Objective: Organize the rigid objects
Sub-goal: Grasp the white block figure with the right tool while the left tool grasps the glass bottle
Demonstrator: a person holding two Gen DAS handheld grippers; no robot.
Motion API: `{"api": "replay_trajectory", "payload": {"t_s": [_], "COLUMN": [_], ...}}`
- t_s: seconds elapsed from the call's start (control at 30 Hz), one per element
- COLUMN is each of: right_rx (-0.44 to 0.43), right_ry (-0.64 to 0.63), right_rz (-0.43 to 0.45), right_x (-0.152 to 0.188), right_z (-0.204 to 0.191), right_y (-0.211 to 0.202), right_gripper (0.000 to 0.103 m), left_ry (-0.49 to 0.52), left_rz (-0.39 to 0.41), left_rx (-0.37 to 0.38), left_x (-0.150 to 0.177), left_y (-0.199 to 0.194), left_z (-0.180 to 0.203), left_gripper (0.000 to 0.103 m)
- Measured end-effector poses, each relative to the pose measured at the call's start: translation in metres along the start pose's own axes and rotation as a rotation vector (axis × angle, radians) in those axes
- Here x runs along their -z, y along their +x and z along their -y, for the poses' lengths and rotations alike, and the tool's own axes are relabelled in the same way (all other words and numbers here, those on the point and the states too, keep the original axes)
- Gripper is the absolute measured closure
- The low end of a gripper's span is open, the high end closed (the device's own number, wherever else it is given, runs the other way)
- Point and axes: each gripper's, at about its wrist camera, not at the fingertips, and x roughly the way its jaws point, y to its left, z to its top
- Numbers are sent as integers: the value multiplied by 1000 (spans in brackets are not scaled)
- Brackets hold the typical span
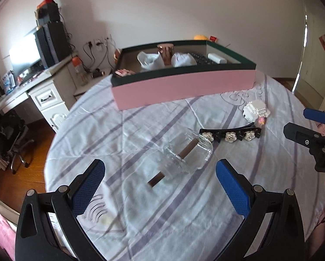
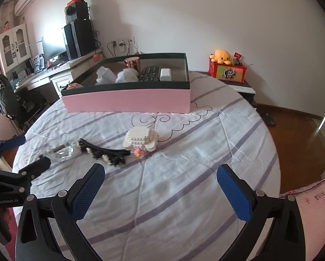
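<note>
We line up on the clear glass piece, both claws released.

Our left claw (image 1: 160, 187) gapes just short of the clear glass piece (image 1: 188, 154) lying mid-bed; we should straddle its narrow width and clench gently, since glass slips. Right of it lie the black hair clip (image 1: 229, 134) and white block model (image 1: 256, 109), then our empty right claw (image 2: 160, 193). The pink box (image 1: 184, 87) waits far; bedspread (image 1: 140, 130) edges fall away near and right.
</note>
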Motion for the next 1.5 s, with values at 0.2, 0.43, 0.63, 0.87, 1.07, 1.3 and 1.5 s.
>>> {"api": "replay_trajectory", "payload": {"t_s": [0.2,0.43,0.63,0.87,1.07,1.3,1.5], "right_rx": [-14,-26,-26,-8,38,27,8], "right_ry": [-2,-3,3,-17,-47,-70,-79], "right_rz": [-30,-38,-53,-64,-72,-99,-159], "right_x": [0,-3,-4,-5,-21,-39,-37], "right_z": [3,3,3,1,-4,-14,-17], "right_y": [18,24,26,27,36,58,78], "right_gripper": [0,0,0,0,0,0,34], "left_ry": [10,32,20,-84,-113,-115,-96], "left_rz": [-39,-79,-63,-58,-50,-43,-35], "left_rx": [28,74,110,6,-8,44,46], "left_x": [-8,-16,-15,-4,2,3,3], "left_y": [24,37,34,23,20,19,16], "left_z": [3,6,5,-11,-14,-17,-19], "left_gripper": [0,15,48,49,47,35,24]}}
